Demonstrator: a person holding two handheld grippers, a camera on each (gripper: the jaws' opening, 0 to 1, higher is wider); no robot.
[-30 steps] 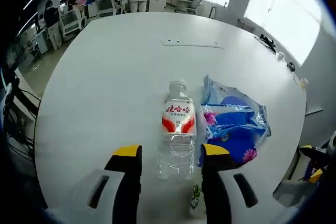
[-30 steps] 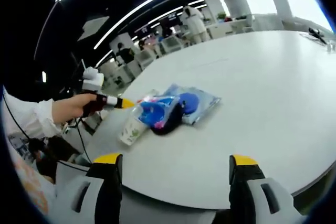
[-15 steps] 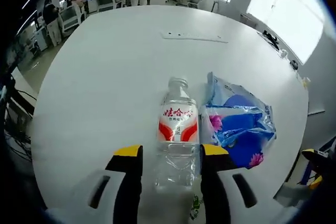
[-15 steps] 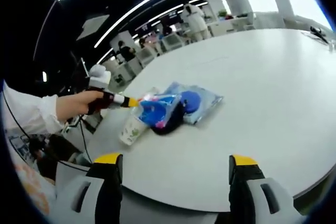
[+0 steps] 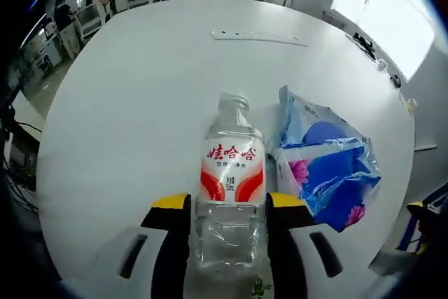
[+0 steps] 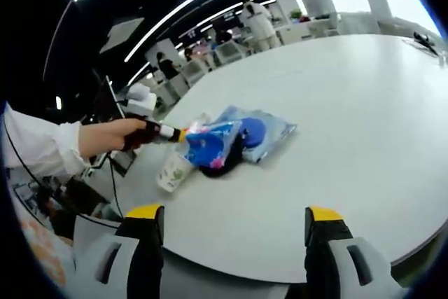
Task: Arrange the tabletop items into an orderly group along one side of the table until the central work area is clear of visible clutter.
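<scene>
On the white worktop (image 5: 126,96), a clear water bottle (image 5: 229,187) with a red-and-white label lies between the spread jaws of the left tool (image 5: 227,204), with a blue plastic packet (image 5: 325,166) just beside it. The right tool (image 6: 227,216) hangs spread over the worktop's near edge, well apart from the packet and a paper cup (image 6: 172,171).

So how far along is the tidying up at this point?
Early on. The water bottle, the blue packet and a paper cup lie close together near the table's edge, loosely grouped. In hand: the left tongs straddle the lying bottle, open, not yet gripping. The right tongs wait open. Left: lining the items up neatly.
</scene>
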